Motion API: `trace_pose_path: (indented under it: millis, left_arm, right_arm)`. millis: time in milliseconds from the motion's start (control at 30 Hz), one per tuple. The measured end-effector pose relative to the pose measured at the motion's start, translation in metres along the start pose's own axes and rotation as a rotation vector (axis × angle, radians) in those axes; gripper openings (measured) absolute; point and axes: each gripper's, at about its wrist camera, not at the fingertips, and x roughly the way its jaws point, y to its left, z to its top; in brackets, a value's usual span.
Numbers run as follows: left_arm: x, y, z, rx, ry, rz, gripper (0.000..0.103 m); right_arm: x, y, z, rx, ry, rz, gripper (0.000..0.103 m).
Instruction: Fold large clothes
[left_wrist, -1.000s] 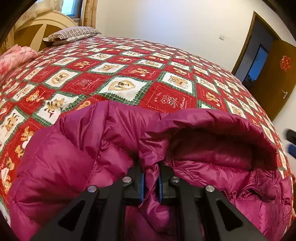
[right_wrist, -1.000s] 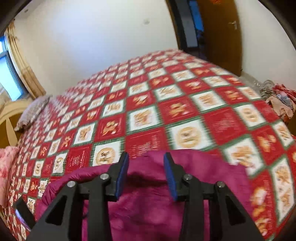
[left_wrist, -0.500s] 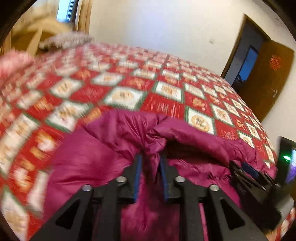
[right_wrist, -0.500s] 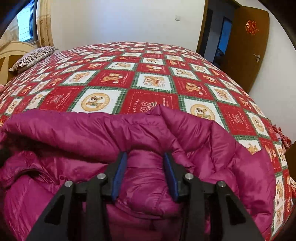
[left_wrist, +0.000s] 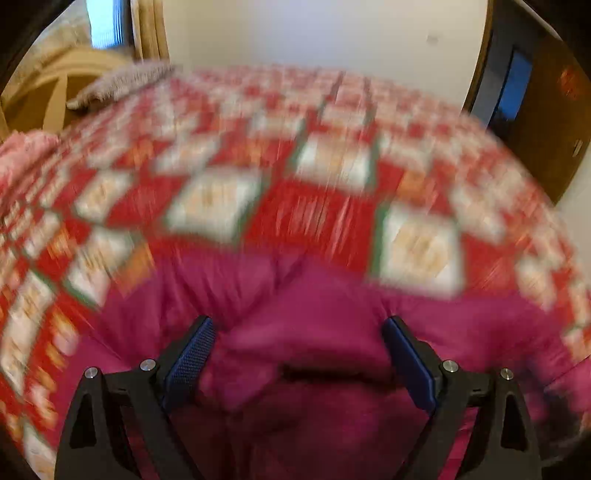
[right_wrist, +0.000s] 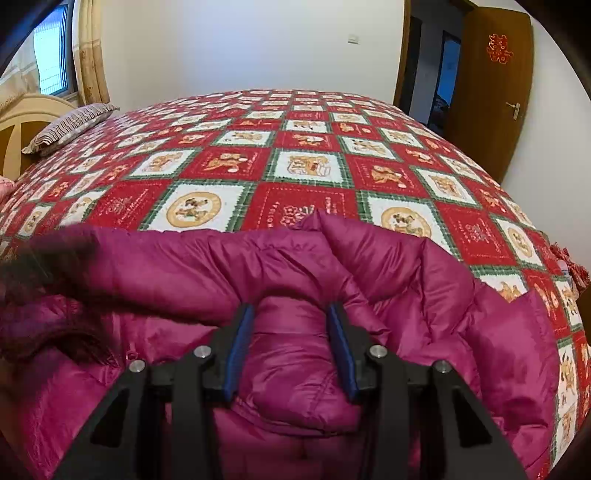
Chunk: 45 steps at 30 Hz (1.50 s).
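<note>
**Left jaws spread over the jacket, right jaws clamped on a puffed fold**

In the blurred left wrist view, the left gripper (left_wrist: 297, 360) fills the bottom of the frame with its jaws spread wide; they have just been opening. A soft bulge of the magenta down jacket (left_wrist: 314, 325) lies between them, and the blue pads (left_wrist: 190, 356) stand off from it at either side, so nothing is pinched. The jacket spreads across the lower half of the frame on the red, white and green patchwork quilt (left_wrist: 295, 218).

In the sharp right wrist view, the right gripper (right_wrist: 291, 347) sits at bottom centre, its jaws partway closed and pressing a thick quilted roll of the jacket (right_wrist: 295, 354) from both sides. The fabric bulges out above and below the pads (right_wrist: 238, 350). The rest of the jacket is heaped across the lower frame, with a folded edge running from the left to a peak at centre. A dark fur trim (right_wrist: 44, 291), blurred, lies at the left edge. A striped pillow (right_wrist: 70, 127) rests at the upper left of the quilt.
</note>
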Motion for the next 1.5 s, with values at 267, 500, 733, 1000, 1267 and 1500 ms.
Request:
trace_pose_path:
  millis: [267,500,733,1000,1267,1500]
  left_arm:
    - [0.003,-0.006,-0.005,0.026,-0.053,0.038,0.098]
    - [0.003,-0.010,-0.006,0.037,-0.062,0.058,0.098]
    - [0.003,-0.010,-0.006,0.036,-0.064,0.055,0.098]
    - [-0.001,-0.005,-0.005,0.031,-0.027,0.006,0.098]
    - [-0.098,0.047,-0.045,0.024,-0.108,-0.307,0.098]
    - [-0.196,0.116,-0.115,0.089,-0.183,-0.532,0.098]
  right_arm:
    - [-0.011,-0.017,0.000,0.073,0.005,0.126,0.050]
    - [-0.038,-0.052,0.022,0.216,-0.070,0.147,0.043]
    - [0.015,-0.038,0.009,0.044,0.056,0.042,0.039]
    - [0.008,-0.040,0.009,0.049,0.054,0.038,0.046]
    - [-0.110,-0.077,0.003,0.214,-0.085,0.202,0.056]
    - [-0.229,-0.094,-0.053,0.152,-0.140,0.184,0.056]
